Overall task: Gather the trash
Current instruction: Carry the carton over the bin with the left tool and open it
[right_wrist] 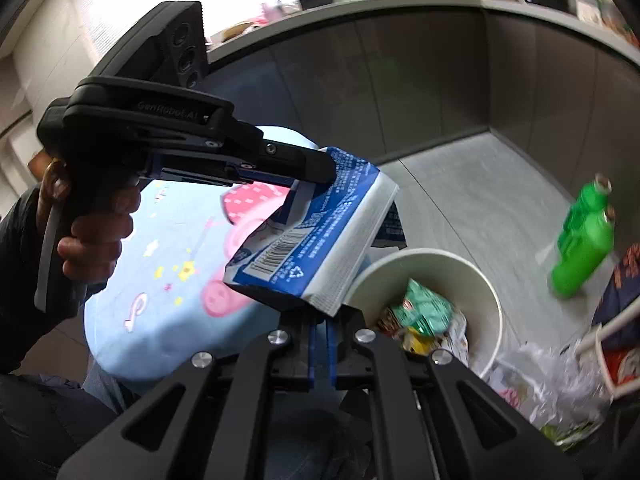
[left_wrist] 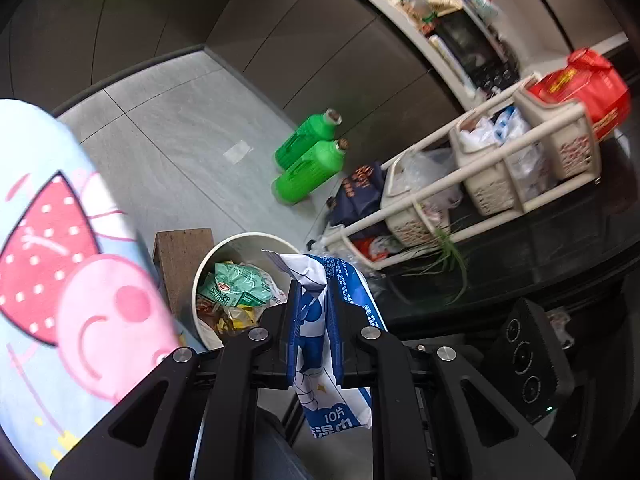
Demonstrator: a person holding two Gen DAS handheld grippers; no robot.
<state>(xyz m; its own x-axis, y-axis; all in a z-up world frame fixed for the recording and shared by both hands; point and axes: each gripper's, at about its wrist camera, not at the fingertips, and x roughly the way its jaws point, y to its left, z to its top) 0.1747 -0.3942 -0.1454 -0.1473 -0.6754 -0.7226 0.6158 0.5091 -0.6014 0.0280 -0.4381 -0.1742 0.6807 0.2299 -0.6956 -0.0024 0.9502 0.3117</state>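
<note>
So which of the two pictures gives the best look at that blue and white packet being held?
The right wrist view: the blue and white packet shows nearly whole there, barcode side up, above the white bin. The left wrist view has only a crumpled strip of the packet, squeezed between the left gripper fingers.

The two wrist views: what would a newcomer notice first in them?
First comes the blue and white wet-wipe packet, clamped in the left gripper and hanging above the rim of the white trash bin, which already holds crumpled wrappers. Next come the two bright green bottles lying on the grey floor beyond the bin. The right gripper is shut and holds nothing.
</note>
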